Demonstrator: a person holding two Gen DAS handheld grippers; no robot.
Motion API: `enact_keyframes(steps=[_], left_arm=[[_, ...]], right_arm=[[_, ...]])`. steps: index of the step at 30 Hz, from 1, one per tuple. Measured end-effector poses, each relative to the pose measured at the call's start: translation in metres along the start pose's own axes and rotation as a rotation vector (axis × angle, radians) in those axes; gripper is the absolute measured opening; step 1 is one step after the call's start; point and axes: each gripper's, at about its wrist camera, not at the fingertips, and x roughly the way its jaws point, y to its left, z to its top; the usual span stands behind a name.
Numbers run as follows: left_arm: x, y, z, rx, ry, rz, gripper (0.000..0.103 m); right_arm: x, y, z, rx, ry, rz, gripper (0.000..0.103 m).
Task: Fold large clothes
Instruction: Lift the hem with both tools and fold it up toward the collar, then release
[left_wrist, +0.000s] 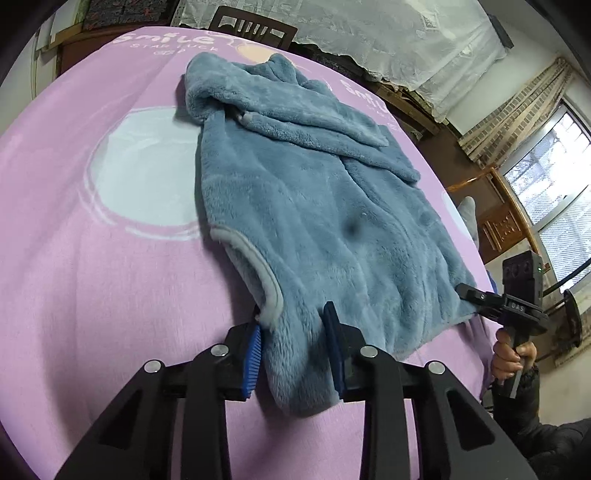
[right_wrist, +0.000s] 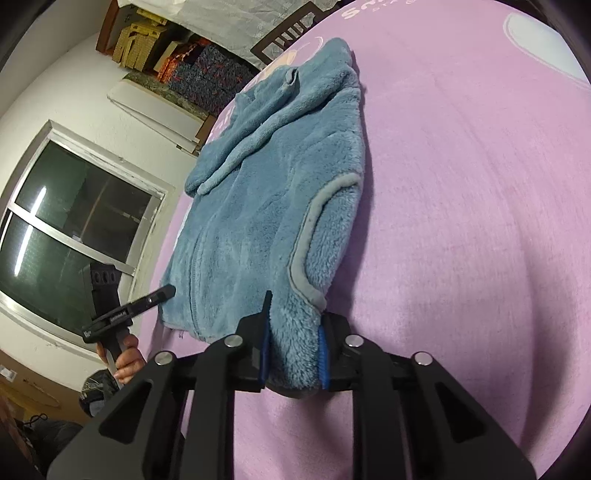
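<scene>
Left wrist view shows a blue fleece garment (left_wrist: 314, 206) lying on a pink blanket (left_wrist: 92, 295) that covers the bed, its hem towards the near edge and its collar towards the far edge, where a dark chair back (left_wrist: 255, 29) stands. The left gripper (left_wrist: 293, 347) has its blue pads (left_wrist: 253, 363) clamped on the near hem corner, right beside the grey-piped edge of a pocket or armhole. At the other hem corner, towards the bed's right edge, the right gripper (left_wrist: 465, 291) reaches in, held by a hand (left_wrist: 511, 356); its own view settles the grip — the right gripper (right_wrist: 293, 347) pinches a thick wad of fleece between its fingers (right_wrist: 323, 356), while the left gripper (right_wrist: 166, 291) shows at the left. Sleeves already lie folded across the chest, so the garment forms a rough rectangle; that part of the work looks done. What remains, as I judge it, is the crosswise fold — lifting the hem and carrying it up to the collar, perhaps more than once, then smoothing the bundle. With both corners pinched and the cloth flat on the blanket, the lift has not yet begun.
</scene>
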Motion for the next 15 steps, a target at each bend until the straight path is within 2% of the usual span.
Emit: enact_keyframes(steps=[1,5,6,7,8,11,15], left_arm=[[0.000,-0.002,-0.001,0.004,0.001,-0.008,0.039],[-0.001,-0.009,-0.006,0.027,-0.004,-0.004,0.041],[-0.001,-0.009,-0.007,0.029,-0.010,0.001,0.038],[0.000,-0.009,-0.007,0.026,-0.012,0.007,0.022],[0.002,-0.007,-0.007,0.016,-0.005,0.011,0.019],[-0.006,0.000,-0.003,-0.024,-0.031,-0.011,0.015],[-0.031,0.000,0.002,-0.031,-0.122,-0.026,0.014]], right_arm=[[0.001,0.000,0.000,0.006,-0.001,0.004,0.019],[0.004,-0.001,0.003,0.009,0.003,0.013,0.021],[0.003,-0.002,0.002,0.010,0.002,0.015,0.021],[0.003,-0.003,0.002,0.013,0.001,0.020,0.021],[0.003,-0.003,0.001,0.014,-0.001,0.020,0.020],[0.001,-0.003,0.000,0.012,-0.010,0.013,0.017],[-0.006,0.001,0.000,0.018,-0.031,0.056,0.016]])
